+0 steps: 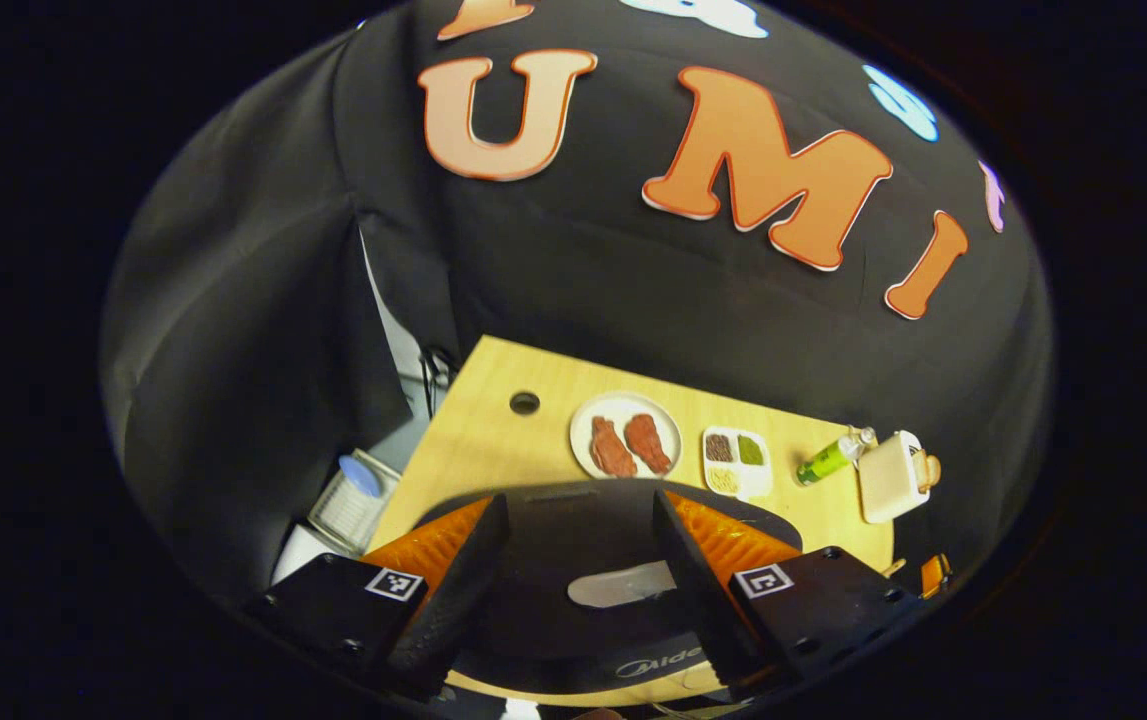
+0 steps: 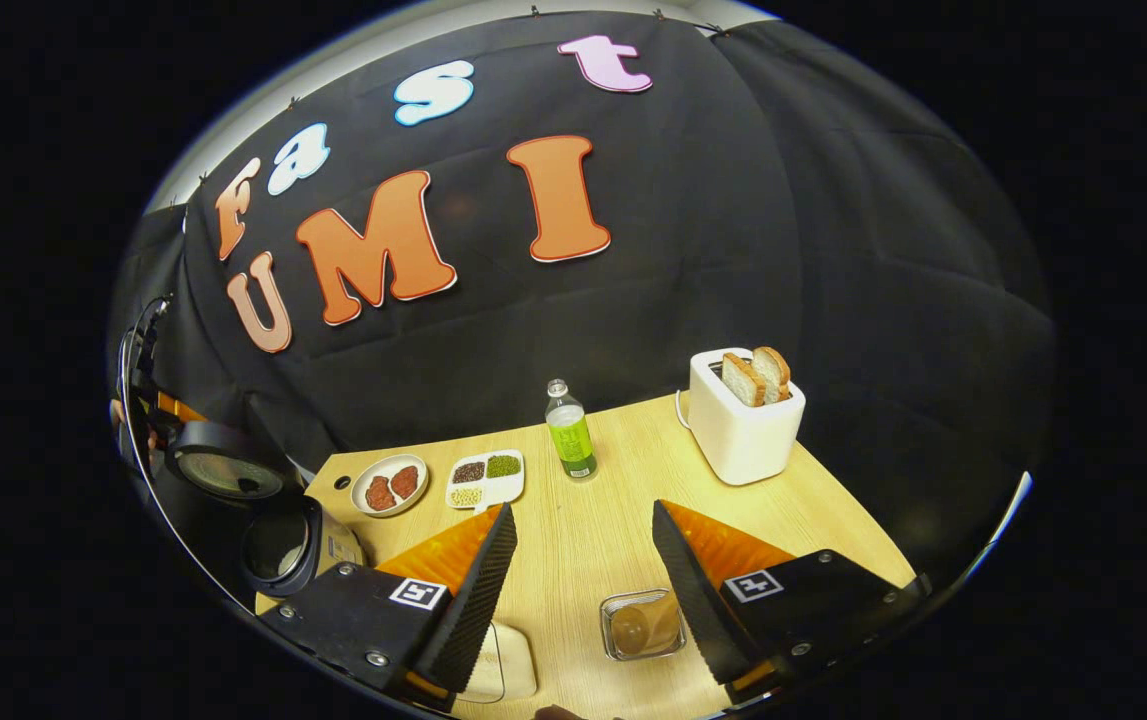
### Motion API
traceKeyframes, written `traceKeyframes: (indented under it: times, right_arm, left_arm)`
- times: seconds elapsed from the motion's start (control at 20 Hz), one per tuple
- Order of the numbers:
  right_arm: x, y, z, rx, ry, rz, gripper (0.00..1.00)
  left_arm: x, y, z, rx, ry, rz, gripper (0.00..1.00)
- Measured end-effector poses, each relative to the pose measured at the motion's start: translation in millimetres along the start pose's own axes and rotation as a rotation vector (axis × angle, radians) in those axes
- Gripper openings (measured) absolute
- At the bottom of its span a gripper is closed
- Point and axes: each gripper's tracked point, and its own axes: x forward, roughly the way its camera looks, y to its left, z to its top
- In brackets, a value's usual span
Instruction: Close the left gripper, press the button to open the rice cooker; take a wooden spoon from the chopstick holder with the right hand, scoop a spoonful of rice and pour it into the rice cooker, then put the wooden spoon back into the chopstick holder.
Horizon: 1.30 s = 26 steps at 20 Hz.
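The left tool [image 1: 578, 560] is released, its two fingers standing apart with nothing between them. Directly below and between the fingers lies the dark round lid of the rice cooker [image 1: 573, 610], with a pale oval patch on it; the fingers [image 1: 463, 590] cover both sides of the lid, and the lower edge is cut off, so the button cannot be made out. Ahead of this tool, on the light wooden surface [image 1: 473, 440], are a round white plate with two reddish-brown pieces [image 1: 625, 435], a small white divided tray with grains [image 1: 736, 462], a green bottle [image 1: 830, 458] and a white toaster [image 1: 891, 476] at the far right.

The right tool [image 2: 583, 575] is also released and holds nothing. Between its fingers, near the right one, stands a small clear square container [image 2: 641, 625] with something brownish inside; the contents are hard to tell. Under the left finger a white rounded object [image 2: 508, 660] is mostly hidden. Far to the left of this tool the rice cooker appears with its lid raised [image 2: 278, 545], partly cut by the edge of the view. The toaster holds two slices of bread [image 2: 758, 375].
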Motion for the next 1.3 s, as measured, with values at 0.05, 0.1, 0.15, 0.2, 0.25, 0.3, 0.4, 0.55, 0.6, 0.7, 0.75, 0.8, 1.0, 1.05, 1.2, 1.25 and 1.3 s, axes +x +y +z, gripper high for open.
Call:
traceKeyframes:
  times: [0.05,0.1,0.15,0.2,0.25,0.3,0.4,0.55,0.6,0.7,0.75,0.8,1.0,1.05,1.2,1.25,1.3]
  right_arm:
    - [1,3,-1,-0.005,0.0,0.007,0.86]
    - [1,5,-2,-0.007,0.005,0.013,0.86]
    - [1,8,-3,-0.006,0.009,0.023,0.86]
    - [2,11,-4,-0.005,0.014,0.031,0.86]
    - [2,14,-4,-0.006,0.015,0.039,0.86]
    - [2,17,-4,-0.009,0.013,0.049,0.86]
    - [4,22,-6,-0.015,0.016,0.065,0.86]
    - [2,33,-11,0.021,0.029,0.107,0.86]
    - [4,34,-12,0.022,0.031,0.111,0.86]
    - [11,45,-18,0.005,0.04,0.105,0.86]
    - [11,45,-18,0.002,0.042,0.108,0.86]
    - [10,45,-17,0.003,0.043,0.108,0.86]
    - [11,39,-18,0.005,0.054,0.1,0.86]
    - [12,38,-18,0.004,0.055,0.097,0.86]
    - [13,43,-17,-0.01,0.051,0.104,0.86]
    - [12,44,-18,-0.022,0.052,0.106,0.86]
    - [12,46,-18,-0.034,0.052,0.109,0.86]
  left_arm:
    - [0,2,-8,0.007,0.017,0.002,0.97]
    - [-1,3,-11,0.018,0.013,0.005,0.98]
    - [-1,2,-20,0.019,0.032,0.008,0.94]
    - [-2,1,-25,0.012,0.052,0.012,0.94]
    - [1,0,-34,0.007,0.08,0.014,0.97]
    - [3,0,-45,0.003,0.121,0.018,0.94]
    - [8,2,-67,0.003,0.196,0.038,0.94]
    - [29,5,-106,0.025,0.307,0.101,0.88]
    - [33,6,-115,0.038,0.34,0.119,0.9]
    - [41,8,-132,0.071,0.384,0.147,0.87]
    - [46,8,-141,0.07,0.411,0.161,0.87]
    - [51,7,-146,0.058,0.429,0.171,0.87]
    - [61,8,-160,0.072,0.458,0.178,0.94]
    - [60,7,-154,0.08,0.44,0.177,0.91]
    - [61,7,-158,0.084,0.44,0.167,0.89]
    - [60,7,-157,0.084,0.42,0.173,0.92]
    - [60,6,-158,0.087,0.4,0.179,0.92]
